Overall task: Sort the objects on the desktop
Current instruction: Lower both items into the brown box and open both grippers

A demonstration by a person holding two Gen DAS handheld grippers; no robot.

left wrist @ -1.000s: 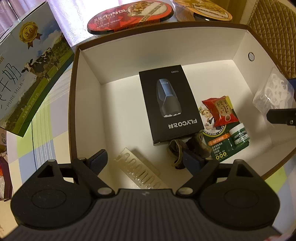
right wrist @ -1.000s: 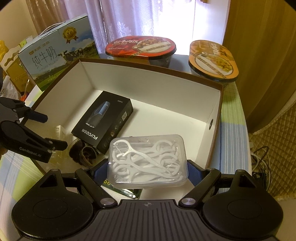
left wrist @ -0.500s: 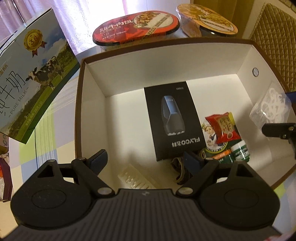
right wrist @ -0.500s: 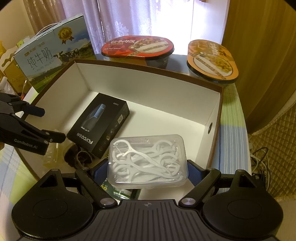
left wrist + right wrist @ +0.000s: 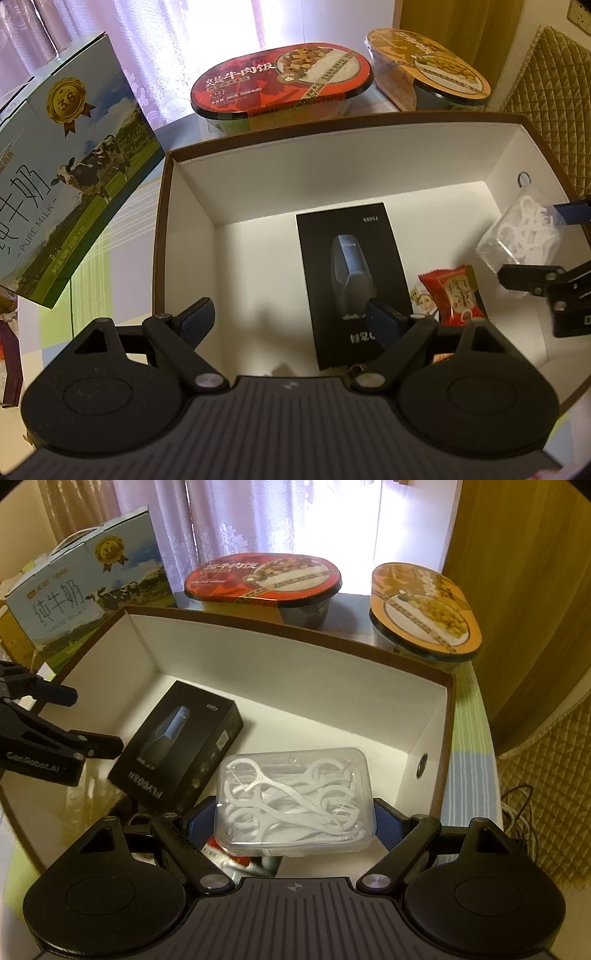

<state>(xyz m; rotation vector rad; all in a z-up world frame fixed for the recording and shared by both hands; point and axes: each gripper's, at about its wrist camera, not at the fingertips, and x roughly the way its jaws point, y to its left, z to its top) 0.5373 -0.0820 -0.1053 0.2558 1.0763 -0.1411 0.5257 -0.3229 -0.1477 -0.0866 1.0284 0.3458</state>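
Floss picks in a clear plastic case (image 5: 295,799) sit pinched by the right hand-held gripper (image 5: 294,818) above the brown-rimmed white cardboard box (image 5: 448,716), near a black rectangular shaver carton (image 5: 177,746). Left hand-held gripper (image 5: 286,319) hangs spread, empty.

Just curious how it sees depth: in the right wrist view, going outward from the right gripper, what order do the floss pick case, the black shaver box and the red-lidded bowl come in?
1. floss pick case: clamped in the right gripper.
2. black shaver box: left, inside the storage box.
3. red-lidded bowl: beyond its far wall, by the curtain.
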